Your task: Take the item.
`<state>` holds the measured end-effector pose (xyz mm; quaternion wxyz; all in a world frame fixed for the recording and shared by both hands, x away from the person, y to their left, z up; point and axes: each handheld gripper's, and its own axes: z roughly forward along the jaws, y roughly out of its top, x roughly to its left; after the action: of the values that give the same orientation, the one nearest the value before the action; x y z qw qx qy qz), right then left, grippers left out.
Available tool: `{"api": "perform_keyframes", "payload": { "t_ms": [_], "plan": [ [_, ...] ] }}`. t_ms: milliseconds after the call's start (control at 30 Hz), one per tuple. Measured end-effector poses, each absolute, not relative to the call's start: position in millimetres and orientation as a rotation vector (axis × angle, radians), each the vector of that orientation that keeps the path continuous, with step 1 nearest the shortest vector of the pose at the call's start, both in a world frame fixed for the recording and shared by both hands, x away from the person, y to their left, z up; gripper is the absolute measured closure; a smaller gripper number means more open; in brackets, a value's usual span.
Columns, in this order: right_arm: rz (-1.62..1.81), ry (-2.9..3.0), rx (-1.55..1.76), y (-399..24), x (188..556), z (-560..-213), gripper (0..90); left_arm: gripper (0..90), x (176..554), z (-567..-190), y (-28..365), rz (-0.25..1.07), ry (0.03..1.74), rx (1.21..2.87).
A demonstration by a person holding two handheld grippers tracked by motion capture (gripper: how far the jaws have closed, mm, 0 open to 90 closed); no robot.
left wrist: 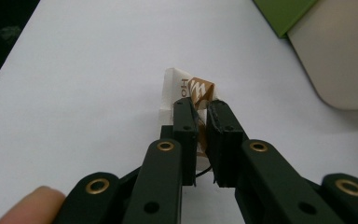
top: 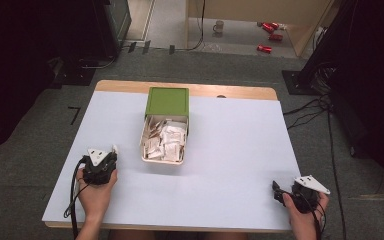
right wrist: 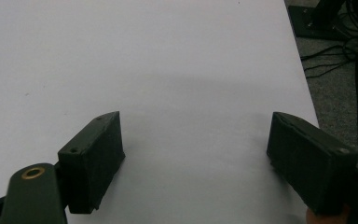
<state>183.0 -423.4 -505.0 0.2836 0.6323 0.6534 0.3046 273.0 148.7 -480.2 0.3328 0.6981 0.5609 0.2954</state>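
Observation:
A cream box [top: 164,141] with a green lid [top: 168,101] hinged back stands mid-table, full of several white and brown sachets [top: 172,135]. My left gripper [top: 111,151] rests low at the table's front left, shut on one white and brown sachet [left wrist: 186,91], whose end pokes out past the pads just above the white surface. In the left gripper view the box corner [left wrist: 340,51] lies to the upper right. My right gripper [top: 276,191] sits at the front right corner, jaws wide open over bare table with nothing between them [right wrist: 196,149].
The white table top [top: 230,150] ends in a wooden strip at the back. Cables [top: 310,112] and dark stands lie on the grey floor to the right. A mug [top: 219,26] and red cans [top: 270,30] are on the floor far behind.

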Motion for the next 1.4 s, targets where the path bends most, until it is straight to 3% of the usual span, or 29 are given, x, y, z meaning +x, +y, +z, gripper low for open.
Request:
{"api": "perform_keyframes", "payload": {
  "t_ms": [167,600,1400],
  "plan": [
    [0.815,1.749,1.693,-423.4,183.1,-504.9,17.9,80.1,272.0,-483.7,144.9,0.773,1.457,1.85],
    [0.814,1.749,1.692,-423.4,183.1,-505.0,17.8,58.8,268.7,-483.4,144.7,0.724,1.442,1.835],
    [0.814,1.749,1.693,-423.3,183.2,-505.0,17.8,51.0,255.2,-439.9,147.3,0.679,1.348,1.72]
  ]
}}
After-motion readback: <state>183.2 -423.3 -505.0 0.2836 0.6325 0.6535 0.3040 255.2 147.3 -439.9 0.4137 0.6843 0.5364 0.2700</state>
